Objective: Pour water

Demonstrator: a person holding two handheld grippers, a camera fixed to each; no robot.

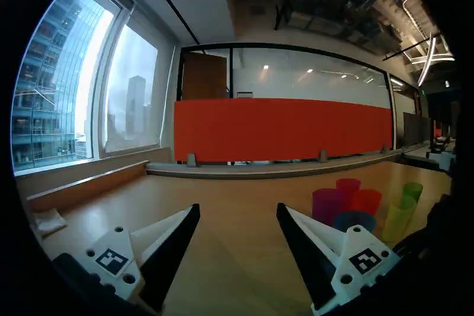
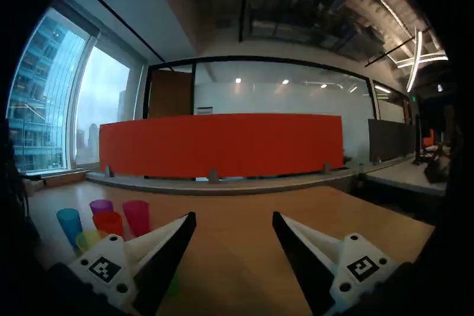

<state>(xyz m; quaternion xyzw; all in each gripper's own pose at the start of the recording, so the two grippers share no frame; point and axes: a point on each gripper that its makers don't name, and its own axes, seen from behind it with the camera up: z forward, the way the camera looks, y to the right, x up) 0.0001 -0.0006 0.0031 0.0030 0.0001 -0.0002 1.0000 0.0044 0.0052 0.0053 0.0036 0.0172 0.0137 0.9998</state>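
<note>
In the left gripper view the left gripper (image 1: pixel 237 239) hangs low over the wooden table (image 1: pixel 237 197). Its two fingers are spread wide with nothing between them. The cups (image 1: pixel 361 206) stand in a tight bunch on the table to its right, just past its right finger.

They look like thin plastic tumblers, so I judge them light, a little slippery, and easy to squash or tip. A gentle hold around the middle of the wall, taken from the open side of the bunch, seems safest, because the neighbours stand close enough to be knocked. Whether any cup holds water I cannot tell; a full one would be heavier and apt to slosh.

From left to right there are a purple cup (image 1: pixel 326 204), a dark pink cup (image 1: pixel 348 187), a blue cup (image 1: pixel 354 221) in front, a red cup (image 1: pixel 367 200), a yellow-green cup (image 1: pixel 398 218) and a green cup (image 1: pixel 413 190). All are upright, tinted and partly see-through.

In the right gripper view the right gripper (image 2: pixel 234 245) is also spread apart and empty. There the bunch stands on the table to its left, beside its left finger.
</note>
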